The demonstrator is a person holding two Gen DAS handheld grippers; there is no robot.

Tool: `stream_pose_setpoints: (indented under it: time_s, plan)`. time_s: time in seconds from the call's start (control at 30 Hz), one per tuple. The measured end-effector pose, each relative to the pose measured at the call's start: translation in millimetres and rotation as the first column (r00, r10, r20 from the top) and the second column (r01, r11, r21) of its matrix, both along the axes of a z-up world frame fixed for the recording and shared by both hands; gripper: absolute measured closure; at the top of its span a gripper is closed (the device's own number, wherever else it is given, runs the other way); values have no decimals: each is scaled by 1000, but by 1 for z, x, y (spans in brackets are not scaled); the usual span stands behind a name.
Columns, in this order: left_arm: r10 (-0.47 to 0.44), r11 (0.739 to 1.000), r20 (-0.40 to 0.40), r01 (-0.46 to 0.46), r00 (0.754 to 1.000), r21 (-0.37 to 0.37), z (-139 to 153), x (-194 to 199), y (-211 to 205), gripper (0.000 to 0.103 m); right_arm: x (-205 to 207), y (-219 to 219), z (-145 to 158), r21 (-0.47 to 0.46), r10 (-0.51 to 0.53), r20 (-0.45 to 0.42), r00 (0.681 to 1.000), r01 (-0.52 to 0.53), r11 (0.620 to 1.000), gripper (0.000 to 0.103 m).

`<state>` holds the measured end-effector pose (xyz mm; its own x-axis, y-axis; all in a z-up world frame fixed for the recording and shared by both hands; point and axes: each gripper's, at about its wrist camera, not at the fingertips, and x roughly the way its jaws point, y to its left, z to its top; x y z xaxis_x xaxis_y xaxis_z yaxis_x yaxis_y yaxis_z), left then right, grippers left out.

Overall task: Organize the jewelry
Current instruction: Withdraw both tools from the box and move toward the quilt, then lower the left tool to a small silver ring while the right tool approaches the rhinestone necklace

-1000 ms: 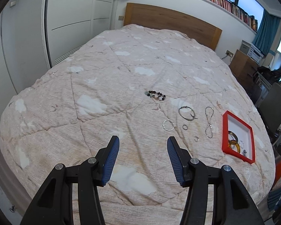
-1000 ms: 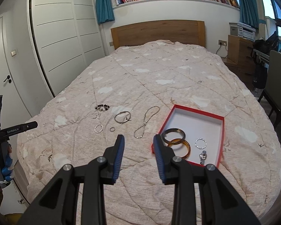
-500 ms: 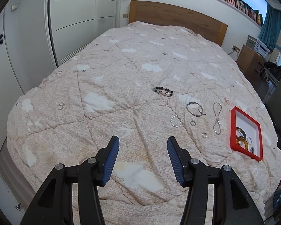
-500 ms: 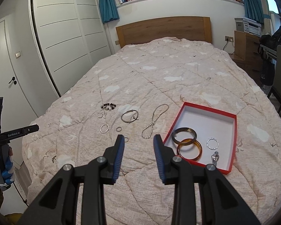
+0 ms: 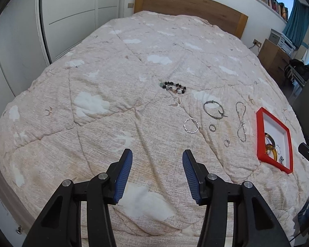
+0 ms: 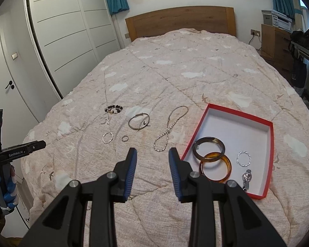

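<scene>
Left wrist view: your left tongs (image 5: 157, 160) hang above the bed (image 5: 113, 78), jaws apart and just narrowed a touch, nothing between them. Beyond lie a bead bracelet (image 5: 174, 86), a silver bangle (image 5: 213, 110), a chain (image 5: 241, 121) and the red box (image 5: 260, 135) at the right.

Right wrist view: your right tongs (image 6: 152, 159) are part open and empty, just short of the chain (image 6: 169, 128). Two bangles (image 6: 212, 156) sit inside the red box (image 6: 270, 160).
</scene>
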<state>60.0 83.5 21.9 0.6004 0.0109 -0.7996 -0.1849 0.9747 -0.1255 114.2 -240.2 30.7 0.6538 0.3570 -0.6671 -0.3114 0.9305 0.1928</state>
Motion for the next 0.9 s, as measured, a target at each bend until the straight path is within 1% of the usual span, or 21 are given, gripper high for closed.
stream_pose_setpoints:
  time_s: [0.23,0.33,0.4,0.5,0.7,0.8,0.9]
  plan:
    - [-26,1000,-41,26,999,-15,-20,23,-3,53,25,5,-19,-6,5,-41,999,-6,1000,72]
    - [-49,999,-52,47,997,-24,-25,36,-7,58,38,8,-26,-10,5,-58,998,-6,1000,72]
    - [-62,998,-55,61,997,-23,-25,48,-9,58,46,8,-28,-13,-1,-64,998,0,1000,72]
    - [-76,997,-45,75,996,-15,-20,62,-12,59,57,7,-25,-10,-13,-59,998,12,1000,72]
    - [-100,995,11,100,995,11,2,83,-15,59,74,7,-9,-25,-26,-20,999,25,999,72]
    - [-124,992,40,124,991,9,13,92,-21,60,82,10,1,-28,-27,1,1000,27,999,72]
    - [-161,987,58,162,985,-14,17,102,-30,61,91,14,7,-26,-28,10,1000,28,999,72]
